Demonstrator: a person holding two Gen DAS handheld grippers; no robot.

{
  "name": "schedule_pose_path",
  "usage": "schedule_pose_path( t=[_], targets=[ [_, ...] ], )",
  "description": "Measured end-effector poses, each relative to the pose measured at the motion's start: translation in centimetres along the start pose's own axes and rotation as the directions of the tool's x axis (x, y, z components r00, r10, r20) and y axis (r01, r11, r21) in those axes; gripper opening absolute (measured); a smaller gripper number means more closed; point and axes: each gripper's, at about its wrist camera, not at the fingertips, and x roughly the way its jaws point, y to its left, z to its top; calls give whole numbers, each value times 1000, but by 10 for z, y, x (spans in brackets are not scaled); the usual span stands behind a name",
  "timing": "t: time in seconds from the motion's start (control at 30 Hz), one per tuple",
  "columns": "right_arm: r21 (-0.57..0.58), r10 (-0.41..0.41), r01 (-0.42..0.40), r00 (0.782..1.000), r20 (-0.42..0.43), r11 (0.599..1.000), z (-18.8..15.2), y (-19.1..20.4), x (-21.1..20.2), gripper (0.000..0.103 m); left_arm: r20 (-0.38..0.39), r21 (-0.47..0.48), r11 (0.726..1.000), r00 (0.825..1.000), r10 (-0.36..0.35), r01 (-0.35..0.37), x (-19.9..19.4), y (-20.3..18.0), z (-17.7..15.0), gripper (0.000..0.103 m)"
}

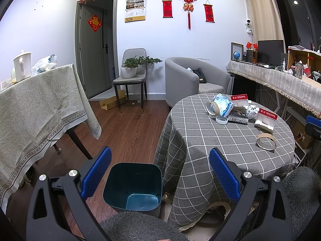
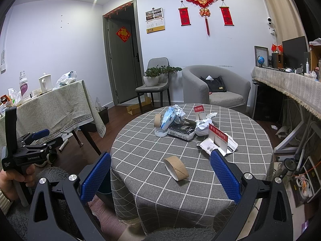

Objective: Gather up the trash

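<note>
Both tongs released, empty. Left tongs (image 1: 160,172) over open bin (image 1: 133,186) on floor. Right tongs (image 2: 160,172) face cardboard ring (image 2: 176,167) lying sideways on checked surface (image 2: 150,146), opening toward near-left; trash pile (image 2: 180,124) behind.

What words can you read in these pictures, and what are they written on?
"SanDisk": upside down on the red strip of the near card package on the round table.
"SanDisk": upside down on the far card package.
"GenRobot.AI": on the left gripper.
The wall calendar and red scrolls are too small to read.
</note>
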Motion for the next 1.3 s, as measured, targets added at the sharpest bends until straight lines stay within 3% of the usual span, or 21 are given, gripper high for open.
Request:
schedule_pose_path(
  t=[0.47,0.77,1.0,1.3],
  targets=[
    [0,-6,6,1000,-9,1000,-1,-1,2,100,-11,1,1000,1000,0,0,3,4,-1,100],
    [-36,-15,13,998,-55,999,5,-1,5,98,-29,-16,997,996,-81,80,6,-3,3,99],
    [-1,-11,11,997,-77,1000,11,-23,7,88,-47,14,988,987,-155,156,18,-29,7,98],
    [25,-6,9,991,-131,1000,19,-66,22,82,-79,92,949,952,-296,303,43,-86,8,98]
  ],
)
